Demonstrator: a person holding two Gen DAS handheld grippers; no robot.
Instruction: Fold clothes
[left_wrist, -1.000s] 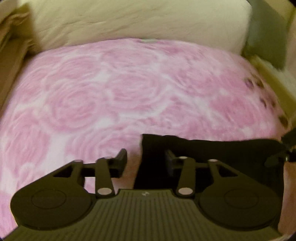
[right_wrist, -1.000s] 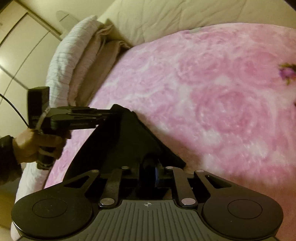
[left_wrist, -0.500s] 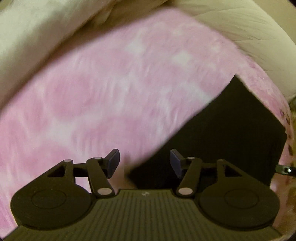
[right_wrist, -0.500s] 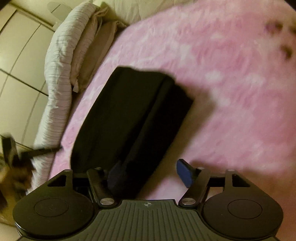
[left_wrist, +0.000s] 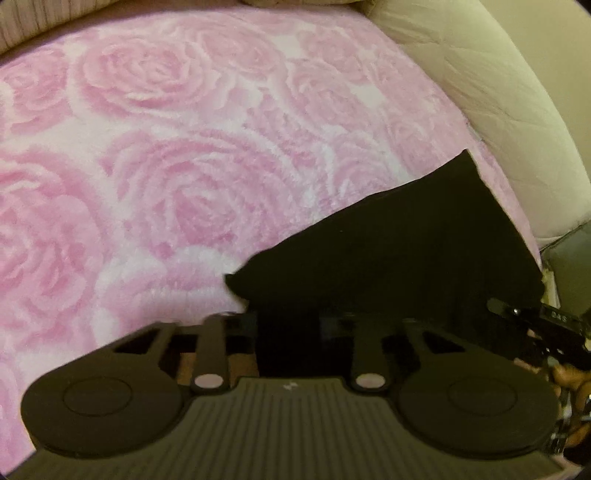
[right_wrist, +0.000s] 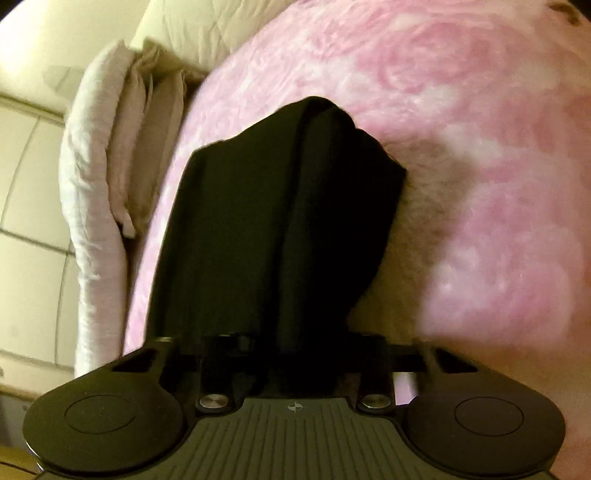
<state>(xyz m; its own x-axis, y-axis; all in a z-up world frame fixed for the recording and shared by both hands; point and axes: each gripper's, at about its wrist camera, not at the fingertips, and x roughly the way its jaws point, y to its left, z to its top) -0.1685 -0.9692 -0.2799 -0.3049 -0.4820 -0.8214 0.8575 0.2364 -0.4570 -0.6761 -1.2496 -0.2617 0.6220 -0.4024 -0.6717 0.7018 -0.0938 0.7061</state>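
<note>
Garment (left_wrist: 424, 251) flattened — tongs (left_wrist: 288, 325) closing.

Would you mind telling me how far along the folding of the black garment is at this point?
Done: the black garment already lies doubled lengthwise on the pink blanket, one layer over another. In hand: both grippers are closing on its near end, the left gripper at one corner and the right gripper with cloth between its jaws. Left: it is still long, so probably at least one more fold, then setting it down.
</note>
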